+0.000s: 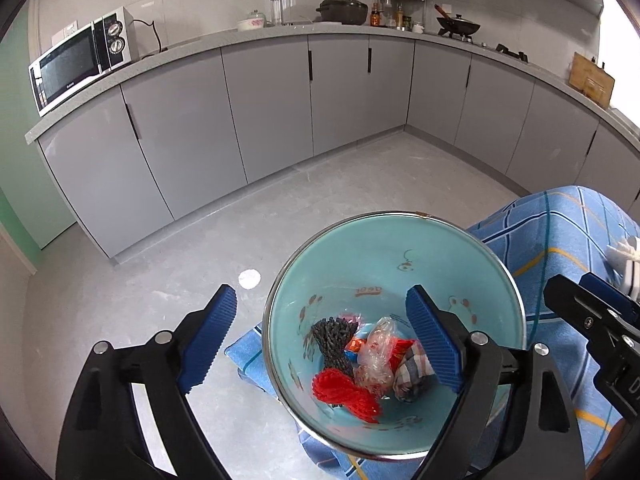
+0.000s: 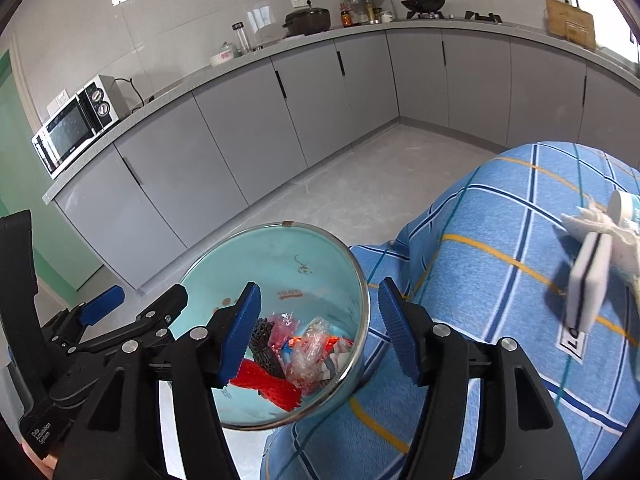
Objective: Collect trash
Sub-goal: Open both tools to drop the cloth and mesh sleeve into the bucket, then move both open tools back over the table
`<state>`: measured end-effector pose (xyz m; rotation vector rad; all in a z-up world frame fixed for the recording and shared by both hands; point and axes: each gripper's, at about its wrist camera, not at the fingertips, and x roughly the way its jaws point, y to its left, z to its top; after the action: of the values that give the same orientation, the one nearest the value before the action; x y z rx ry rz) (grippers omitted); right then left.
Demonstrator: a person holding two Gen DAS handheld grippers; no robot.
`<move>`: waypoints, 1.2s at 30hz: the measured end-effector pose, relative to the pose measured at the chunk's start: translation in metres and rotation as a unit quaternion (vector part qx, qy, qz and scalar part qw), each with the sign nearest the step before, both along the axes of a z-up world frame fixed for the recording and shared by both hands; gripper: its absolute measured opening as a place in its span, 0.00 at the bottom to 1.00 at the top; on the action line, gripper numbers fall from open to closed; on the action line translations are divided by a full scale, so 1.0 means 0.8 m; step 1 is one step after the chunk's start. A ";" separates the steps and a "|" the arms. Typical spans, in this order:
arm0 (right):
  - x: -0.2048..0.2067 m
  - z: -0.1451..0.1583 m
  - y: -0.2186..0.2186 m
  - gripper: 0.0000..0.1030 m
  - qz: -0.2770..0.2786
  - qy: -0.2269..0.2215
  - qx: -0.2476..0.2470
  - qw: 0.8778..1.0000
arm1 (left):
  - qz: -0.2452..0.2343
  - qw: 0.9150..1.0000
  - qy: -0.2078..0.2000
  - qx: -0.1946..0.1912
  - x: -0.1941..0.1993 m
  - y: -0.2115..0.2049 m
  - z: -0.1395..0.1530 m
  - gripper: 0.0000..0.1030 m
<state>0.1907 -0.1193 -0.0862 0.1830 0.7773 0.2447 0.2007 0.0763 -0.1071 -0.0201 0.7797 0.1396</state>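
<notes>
The kitchen backdrop was an L-shaped run of flat grey cabinet doors point(image 1: 272, 104) under a speckled grey countertop, with a white microwave with a black door point(image 1: 80, 60) on the left end, a dark lidded casserole pot point(image 1: 342, 10) further along, and a black wok on the gas hob point(image 1: 458, 24) near the corner. The pale grey floor point(image 1: 320, 200) had a small round white spot point(image 1: 249, 279) on it.

The trash container was a light turquoise round bin with a shiny metal rim and cartoon prints inside point(image 1: 400, 248), sitting right against the edge of a blue plaid cloth with yellow and white lines point(image 2: 500, 260). Inside it: a bright red mesh net point(image 1: 344, 394), a dark grey mesh net point(image 1: 334, 336), a crumpled clear plastic bag point(image 1: 376, 360), and a bit of checked fabric point(image 1: 412, 376), all heaped at the bottom.

The left gripper point(image 1: 320, 340) had its blue ribbed pads spread wide with nothing between them; one pad sat over the bin's interior, the other outside over the floor. The right gripper point(image 2: 316, 328) was also wide open and empty, straddling the bin's rim.

On the cloth to the right, a white sponge with a dark stripe point(image 2: 588, 280), a crumpled white tissue point(image 2: 592, 220) and a white container point(image 2: 628, 204) were blurry and cut off by the frame edge.
</notes>
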 end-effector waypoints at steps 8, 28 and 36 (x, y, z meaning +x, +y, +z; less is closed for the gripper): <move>-0.023 0.013 -0.018 0.61 -0.009 -0.012 0.002 1.000 | -0.008 1.000 -0.017 0.000 -0.022 -0.017 0.017 0.94; -0.098 0.019 -0.143 0.69 -0.107 -0.032 0.019 0.994 | -0.086 0.996 -0.030 0.025 -0.073 -0.127 0.039 0.94; -0.136 0.022 -0.189 0.69 -0.144 -0.044 0.018 0.988 | -0.128 0.991 -0.033 0.022 -0.099 -0.176 0.045 0.94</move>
<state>0.0817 -0.2705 -0.0684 0.3130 0.6502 -0.0065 0.1213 -0.0646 -0.0707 0.1164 0.7066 -0.0863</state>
